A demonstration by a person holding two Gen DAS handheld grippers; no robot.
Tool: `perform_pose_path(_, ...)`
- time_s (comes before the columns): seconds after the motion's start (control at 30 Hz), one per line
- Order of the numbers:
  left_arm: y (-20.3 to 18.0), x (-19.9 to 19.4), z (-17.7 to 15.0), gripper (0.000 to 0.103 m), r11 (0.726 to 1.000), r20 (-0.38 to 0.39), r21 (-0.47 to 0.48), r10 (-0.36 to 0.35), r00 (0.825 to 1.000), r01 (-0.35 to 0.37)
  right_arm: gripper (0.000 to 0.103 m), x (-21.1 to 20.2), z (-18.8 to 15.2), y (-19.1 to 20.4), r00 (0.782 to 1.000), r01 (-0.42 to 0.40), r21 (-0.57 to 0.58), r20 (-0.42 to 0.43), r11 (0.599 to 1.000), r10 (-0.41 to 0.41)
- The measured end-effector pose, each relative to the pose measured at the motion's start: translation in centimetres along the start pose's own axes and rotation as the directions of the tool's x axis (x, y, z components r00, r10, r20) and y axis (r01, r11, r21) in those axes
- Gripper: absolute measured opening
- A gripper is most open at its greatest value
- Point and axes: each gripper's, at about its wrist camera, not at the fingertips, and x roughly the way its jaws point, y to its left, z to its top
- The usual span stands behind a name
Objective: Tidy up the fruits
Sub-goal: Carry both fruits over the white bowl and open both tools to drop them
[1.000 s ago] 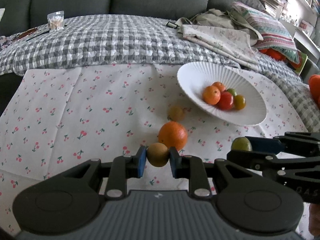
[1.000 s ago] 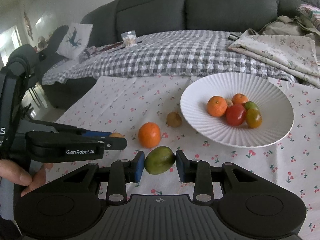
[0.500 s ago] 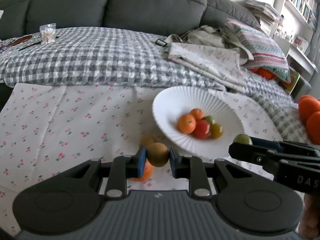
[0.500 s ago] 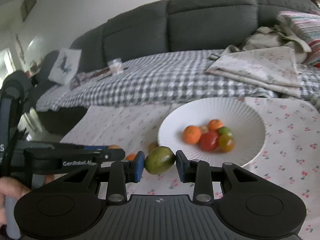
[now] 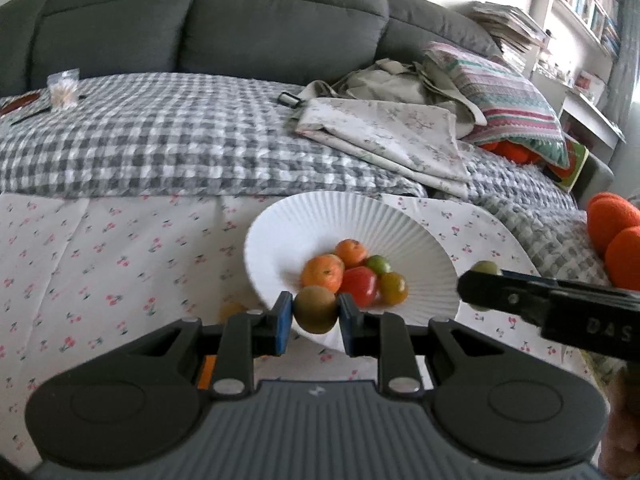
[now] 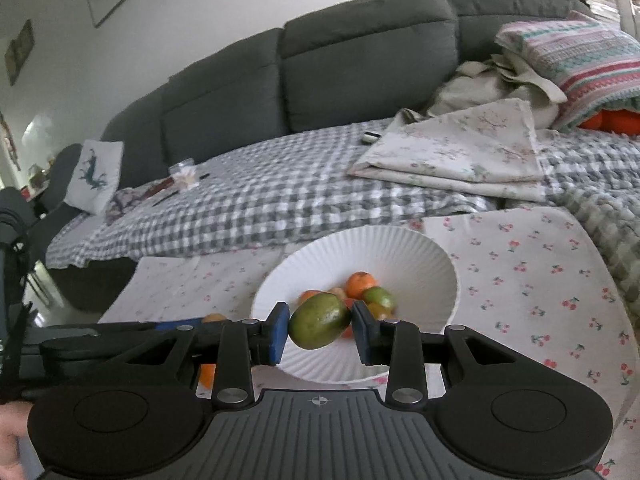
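Observation:
My left gripper (image 5: 315,315) is shut on a small brown-green round fruit (image 5: 315,309), held over the near rim of the white ribbed bowl (image 5: 360,216). My right gripper (image 6: 320,322) is shut on a green mango (image 6: 319,321), also above the bowl's (image 6: 360,248) near edge. Inside the bowl lie several fruits: two tangerines (image 5: 323,272), a red tomato (image 5: 360,286) and small green and yellow-brown ones. In the left wrist view the right gripper (image 5: 484,284) comes in from the right with its green fruit (image 5: 485,268). An orange (image 6: 207,374) stays on the cloth, half hidden behind the fingers.
The bowl sits on a white cherry-print cloth (image 5: 100,256). Behind it a grey checked blanket (image 5: 180,140) covers a dark sofa (image 5: 240,20), with folded floral fabric (image 5: 384,136), a striped pillow (image 5: 508,100) and orange plush things (image 5: 616,232) at the right. A person's hand (image 6: 10,432) shows at lower left.
Both grippers carried their fruits forward and slightly upward, from above the bare cloth to the bowl's near rim. The loose orange and small fruit on the cloth slid behind the fingers.

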Motion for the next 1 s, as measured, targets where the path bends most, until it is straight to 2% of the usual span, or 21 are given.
perform_pose_path(0.33,-1.6,3.4,-0.5,0.023,0.995,0.009,0.096,0.031,0.999,-0.032,0.033,2.4,-0.1,-2.7,0.998,0.064,0.042,-0.029,0.997,-0.063)
perform_pose_path(0.6,-2.0,5.2,-1.4,0.023,0.984,-0.006,0.169,0.062,0.998,-0.06,0.033,4.3,-0.8,-2.7,0.995,0.083,0.0,-0.062,0.997,-0.083)
perform_pose_path(0.93,-2.1,5.7,-1.7,0.023,0.979,0.0,0.194,0.067,0.998,-0.066,0.034,5.9,-1.8,-2.7,0.99,0.096,-0.03,-0.103,0.995,-0.099)
perform_pose_path(1.0,-2.1,5.7,-1.7,0.027,0.978,0.002,0.198,0.069,0.998,-0.068,0.034,6.0,-2.0,-2.8,0.989,0.099,-0.035,-0.103,0.995,-0.102)
